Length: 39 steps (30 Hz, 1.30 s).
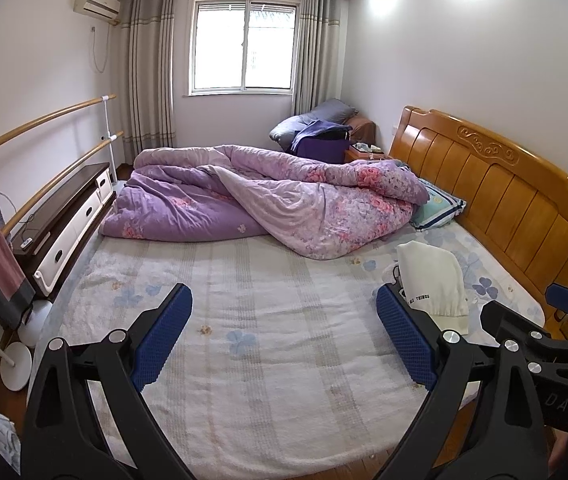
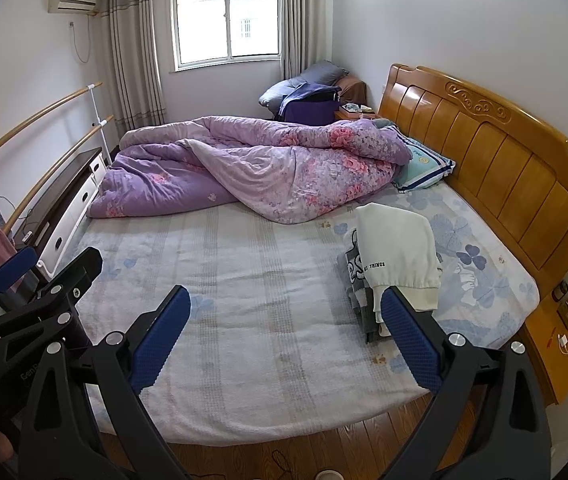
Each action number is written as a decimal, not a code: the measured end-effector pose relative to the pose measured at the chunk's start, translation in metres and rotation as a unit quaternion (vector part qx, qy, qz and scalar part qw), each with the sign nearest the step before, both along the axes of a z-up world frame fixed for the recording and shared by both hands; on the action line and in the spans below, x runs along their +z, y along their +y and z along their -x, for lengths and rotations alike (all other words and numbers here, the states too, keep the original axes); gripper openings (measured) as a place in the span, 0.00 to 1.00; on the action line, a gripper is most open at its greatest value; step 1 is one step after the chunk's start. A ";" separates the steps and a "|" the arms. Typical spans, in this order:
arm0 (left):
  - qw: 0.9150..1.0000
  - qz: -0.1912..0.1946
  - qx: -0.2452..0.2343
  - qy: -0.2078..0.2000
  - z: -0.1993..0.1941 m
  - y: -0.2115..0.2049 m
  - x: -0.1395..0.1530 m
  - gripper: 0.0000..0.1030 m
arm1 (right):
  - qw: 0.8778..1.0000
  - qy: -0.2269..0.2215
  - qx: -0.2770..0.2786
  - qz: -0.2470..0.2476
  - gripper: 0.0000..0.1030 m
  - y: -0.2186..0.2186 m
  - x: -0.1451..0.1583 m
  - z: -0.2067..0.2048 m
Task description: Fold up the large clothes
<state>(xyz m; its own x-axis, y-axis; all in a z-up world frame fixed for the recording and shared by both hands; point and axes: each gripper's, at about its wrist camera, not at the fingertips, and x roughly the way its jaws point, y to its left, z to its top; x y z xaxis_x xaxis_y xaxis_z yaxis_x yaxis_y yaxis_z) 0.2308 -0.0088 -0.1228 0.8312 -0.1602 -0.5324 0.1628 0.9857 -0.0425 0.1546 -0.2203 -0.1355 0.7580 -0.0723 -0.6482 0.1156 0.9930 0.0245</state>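
A folded white garment (image 2: 400, 256) with black lettering lies on top of a small stack of folded grey and dark clothes (image 2: 358, 280) at the right side of the bed, near the headboard. It also shows in the left wrist view (image 1: 432, 280). My left gripper (image 1: 284, 336) is open and empty above the bed's near edge. My right gripper (image 2: 286, 336) is open and empty, its right finger just in front of the stack. Each gripper shows at the edge of the other's view.
The bed (image 2: 243, 280) has a pale floral sheet. A crumpled purple floral quilt (image 2: 251, 168) and a pillow (image 2: 424, 168) lie at the far side. A wooden headboard (image 2: 504, 160) is at the right, a low cabinet (image 2: 63, 208) and rails at the left.
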 end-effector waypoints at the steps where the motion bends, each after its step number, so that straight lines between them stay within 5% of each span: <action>1: 1.000 0.000 0.000 0.000 0.000 0.000 0.001 0.91 | 1.000 0.000 0.000 0.001 0.90 0.000 0.000 0.000; 39: 1.000 0.001 -0.002 -0.011 -0.016 -0.008 0.004 0.91 | 1.000 0.004 -0.003 -0.001 0.91 0.000 0.004 0.001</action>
